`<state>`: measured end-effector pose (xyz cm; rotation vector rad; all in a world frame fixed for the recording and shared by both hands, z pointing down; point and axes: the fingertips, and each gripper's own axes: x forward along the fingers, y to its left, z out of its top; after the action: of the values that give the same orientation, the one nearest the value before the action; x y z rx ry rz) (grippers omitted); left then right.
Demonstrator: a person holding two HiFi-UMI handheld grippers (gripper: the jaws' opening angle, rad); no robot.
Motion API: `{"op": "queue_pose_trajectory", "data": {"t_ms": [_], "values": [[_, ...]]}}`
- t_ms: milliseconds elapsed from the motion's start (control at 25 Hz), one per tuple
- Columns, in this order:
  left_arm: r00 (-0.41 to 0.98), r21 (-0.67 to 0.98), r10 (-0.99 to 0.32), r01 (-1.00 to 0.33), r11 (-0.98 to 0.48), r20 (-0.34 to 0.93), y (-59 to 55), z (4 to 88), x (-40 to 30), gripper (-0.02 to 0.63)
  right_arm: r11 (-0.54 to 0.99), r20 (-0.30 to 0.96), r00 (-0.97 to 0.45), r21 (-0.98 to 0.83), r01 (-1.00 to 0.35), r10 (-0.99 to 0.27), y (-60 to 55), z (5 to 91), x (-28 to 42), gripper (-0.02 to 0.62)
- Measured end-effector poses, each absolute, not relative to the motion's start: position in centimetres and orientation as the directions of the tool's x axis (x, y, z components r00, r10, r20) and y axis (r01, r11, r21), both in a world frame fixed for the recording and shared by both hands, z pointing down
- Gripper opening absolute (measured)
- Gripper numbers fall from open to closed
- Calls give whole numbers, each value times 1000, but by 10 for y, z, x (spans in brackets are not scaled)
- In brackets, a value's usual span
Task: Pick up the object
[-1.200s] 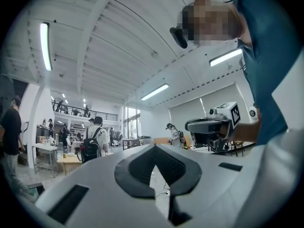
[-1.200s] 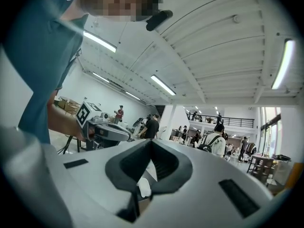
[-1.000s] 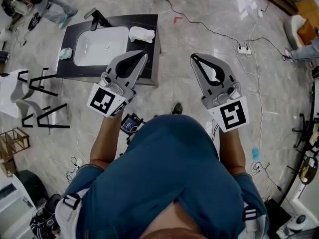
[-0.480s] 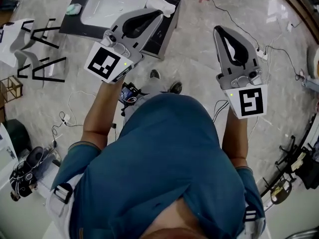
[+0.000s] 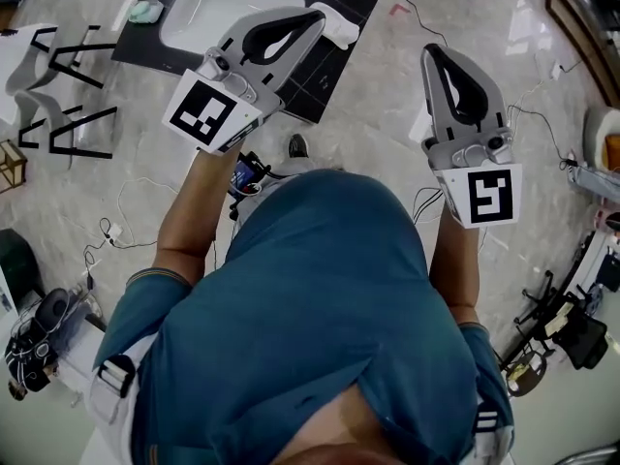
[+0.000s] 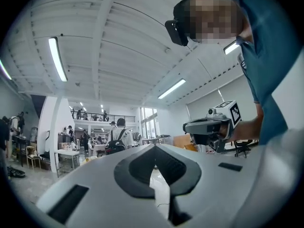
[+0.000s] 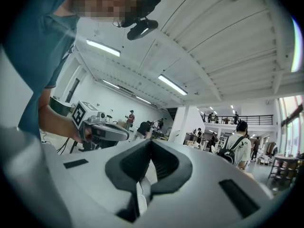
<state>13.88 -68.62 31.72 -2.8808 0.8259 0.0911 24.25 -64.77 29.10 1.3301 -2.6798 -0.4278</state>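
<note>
In the head view a black table [image 5: 329, 71] carries a white basin [image 5: 199, 17], with a white object [image 5: 341, 25] at the basin's right and a small teal item [image 5: 145, 11] at its left. My left gripper [image 5: 316, 17] is shut and empty; it is held level above the table's near right part, its tip just left of the white object. My right gripper [image 5: 433, 52] is also shut and empty, over bare floor to the right of the table. Each gripper view looks out across the hall: the left gripper [image 6: 154, 147] sees the right one, and the right gripper [image 7: 151, 142] sees the left one.
Black-and-white chair frames [image 5: 58, 114] stand left of the table, and a wooden crate [image 5: 10, 163] sits further left. Cables [image 5: 126, 231] trail over the marble floor. Stands and gear [image 5: 552, 327] crowd the right edge. People [image 6: 116, 137] stand far off in the hall.
The table has slid down and right in the head view as the person stepped toward it. Both grippers moved forward, and the left one now overlaps the table's near right part. Both stay shut.
</note>
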Motion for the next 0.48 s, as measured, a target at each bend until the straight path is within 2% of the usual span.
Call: {"op": "queue_pose_trajectory", "data": {"t_ms": [480], "values": [[878,-68,-464,-473,-879,-116,-738,328,121,3,523,-12,-552,307,-795,-834,-699,294,214,14]]}}
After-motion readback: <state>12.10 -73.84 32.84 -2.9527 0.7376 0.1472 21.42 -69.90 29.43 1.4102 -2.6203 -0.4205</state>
